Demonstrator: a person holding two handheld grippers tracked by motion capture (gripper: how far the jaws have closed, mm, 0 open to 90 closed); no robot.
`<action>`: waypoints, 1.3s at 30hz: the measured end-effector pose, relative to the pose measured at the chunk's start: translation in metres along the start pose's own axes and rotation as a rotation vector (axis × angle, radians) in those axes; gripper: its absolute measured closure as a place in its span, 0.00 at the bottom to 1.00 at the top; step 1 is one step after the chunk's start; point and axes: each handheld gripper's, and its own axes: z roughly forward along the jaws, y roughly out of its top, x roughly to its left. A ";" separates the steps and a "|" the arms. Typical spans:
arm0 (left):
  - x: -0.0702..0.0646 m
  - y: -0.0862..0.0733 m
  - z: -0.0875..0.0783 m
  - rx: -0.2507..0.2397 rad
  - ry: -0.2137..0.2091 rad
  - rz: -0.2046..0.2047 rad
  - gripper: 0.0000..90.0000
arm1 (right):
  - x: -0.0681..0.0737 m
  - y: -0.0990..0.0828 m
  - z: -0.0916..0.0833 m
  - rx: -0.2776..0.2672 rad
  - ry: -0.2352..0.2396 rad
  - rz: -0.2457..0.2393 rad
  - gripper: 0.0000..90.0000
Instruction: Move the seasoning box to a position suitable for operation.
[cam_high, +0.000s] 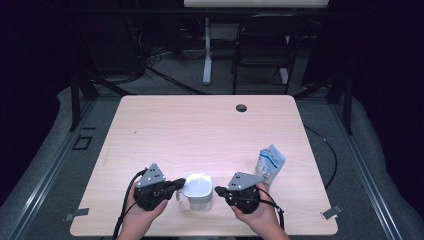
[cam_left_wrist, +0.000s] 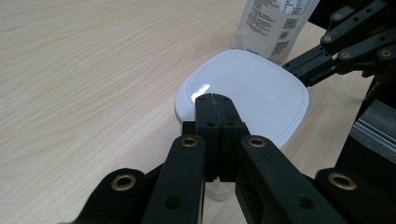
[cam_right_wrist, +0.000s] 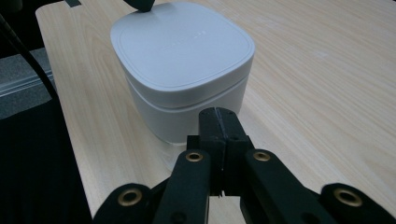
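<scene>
Tub (cam_high: 198, 190) sat on the bench (cam_high: 200, 130) near its front edge, lid on, between both claws. Left claw (cam_high: 178, 184) clenched, empty, tips over the lid's edge. Right claw (cam_high: 218, 190) clenched, empty, just beside the tub's wall. Pouch (cam_high: 270, 163) stood behind the right claw.

- Overhead light brightens the table (cam_high: 200, 130); the surroundings stay dark.
- Small glare spot on the white lid (cam_left_wrist: 201, 88).
- Close black jaws look soft.
</scene>
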 end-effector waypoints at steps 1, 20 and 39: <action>0.000 0.000 0.000 0.000 0.000 -0.001 1.00 | 0.000 -0.001 0.001 -0.001 0.004 0.000 1.00; 0.001 -0.001 0.000 -0.003 0.000 -0.003 1.00 | 0.006 0.002 0.002 -0.017 0.014 -0.011 1.00; 0.002 -0.001 0.000 -0.004 0.014 0.004 1.00 | 0.006 0.008 0.002 -0.013 0.017 -0.014 0.99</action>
